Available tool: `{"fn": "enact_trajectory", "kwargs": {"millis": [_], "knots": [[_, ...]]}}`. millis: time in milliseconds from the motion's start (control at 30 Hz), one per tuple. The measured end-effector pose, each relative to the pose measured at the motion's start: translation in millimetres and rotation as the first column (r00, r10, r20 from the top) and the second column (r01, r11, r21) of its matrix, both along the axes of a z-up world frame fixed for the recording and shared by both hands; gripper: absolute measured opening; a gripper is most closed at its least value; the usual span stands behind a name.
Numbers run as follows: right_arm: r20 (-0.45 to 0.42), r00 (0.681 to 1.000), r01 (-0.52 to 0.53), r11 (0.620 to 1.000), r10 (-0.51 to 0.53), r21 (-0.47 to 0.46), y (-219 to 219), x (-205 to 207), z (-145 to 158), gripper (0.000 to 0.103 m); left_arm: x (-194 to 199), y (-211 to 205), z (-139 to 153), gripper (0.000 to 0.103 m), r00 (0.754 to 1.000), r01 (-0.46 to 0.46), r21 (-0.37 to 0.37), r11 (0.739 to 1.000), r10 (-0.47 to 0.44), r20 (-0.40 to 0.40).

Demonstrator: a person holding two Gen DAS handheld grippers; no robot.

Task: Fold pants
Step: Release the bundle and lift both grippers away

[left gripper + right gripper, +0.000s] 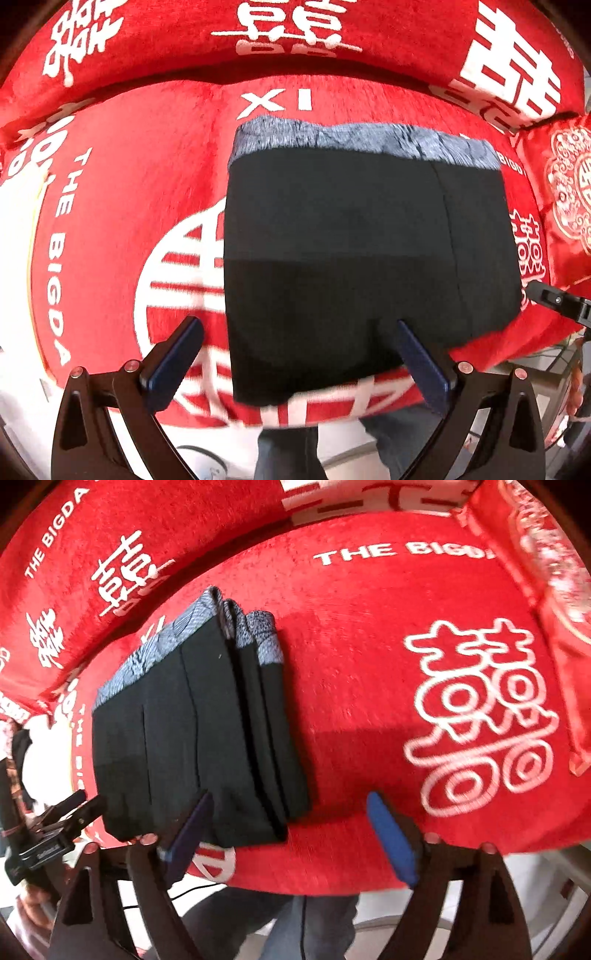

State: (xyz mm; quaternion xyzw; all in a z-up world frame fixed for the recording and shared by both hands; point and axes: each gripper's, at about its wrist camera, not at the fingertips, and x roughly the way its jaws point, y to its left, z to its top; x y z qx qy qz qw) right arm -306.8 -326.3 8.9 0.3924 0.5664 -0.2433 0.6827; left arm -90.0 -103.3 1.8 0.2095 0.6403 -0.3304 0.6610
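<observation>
While both tools hang spread over a red cushion, nothing sits betw. their pads. Left tool [299, 354]: blue-padded fingers [173, 360] wide apart, pointing down at the near edge of the folded pants [332, 240]; one pad shows over red fabric, the other over the black cloth, no pinch visible. Right tool [291, 830]: also spread, one pad over the near right corner of the pants [184, 746], the other over bare red fabric, nothing gripped.

Pants lie folded into a compact black rectangle w/ a grey-blue patterned waistband [369, 142] along the far edge; right wrist view shows several stacked layers at the bundle's right side. Bundle rests flat on the seat cushion [110, 206], red plush w/ white characters and lettering, partly covering a large white round emblem [177, 280]. Red back cushion [184, 40] runs behind, and a red embroidered pillow [569, 184] sits at the right edge. Below the cushion's front edge, the person's jeans-clad legs [288, 454] show. Each view catches the other tool at its margin; frames somewhat blurred.
</observation>
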Motion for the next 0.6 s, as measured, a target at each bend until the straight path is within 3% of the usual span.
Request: {"fn": "enact_trajectory", "kwargs": {"millis": [133,300,600], "knots": [[-0.033,0.999,-0.02,0.996,0.017,-0.084,26,-1,22,0.091,-18,7,14,0.103,0.999,0.041,0.039,0.998,-0.042,0.015],[-0.08,0.996,-0.052,0.984,0.039,-0.169,59,4,52,0.092,-37,18,48,0.103,0.995,0.054,0.029,0.998,-0.056,0.082],[-0.075,0.995,-0.073,0.986,0.062,-0.152,102,17,105,0.092,-47,35,116,0.103,0.982,0.043,0.017,0.999,-0.045,0.182]]}}
